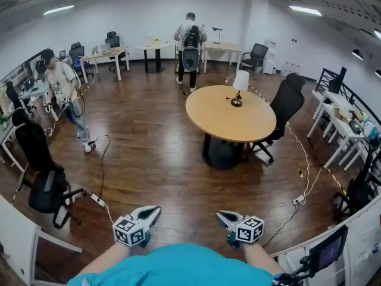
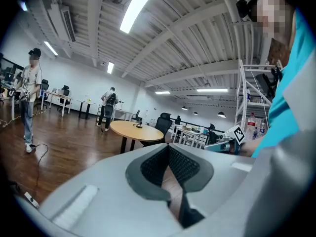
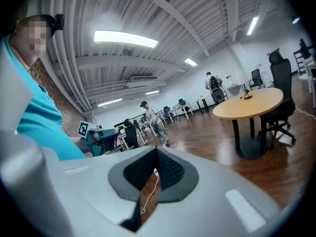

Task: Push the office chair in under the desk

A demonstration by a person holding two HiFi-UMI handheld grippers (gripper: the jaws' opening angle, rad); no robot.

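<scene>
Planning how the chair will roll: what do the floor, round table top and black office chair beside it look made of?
Floor: dark wood planks or wood-look laminate, glossy, showing light reflections. Round table top: pale wood or veneer, smooth, matte. Office chair: black, likely fabric or mesh back; too small to tell.

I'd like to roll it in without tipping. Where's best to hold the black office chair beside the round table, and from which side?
Hold the black office chair by its tall backrest, coming from behind, the side away from the round table. It faces the table, so its upright back is the exposed part.
</scene>
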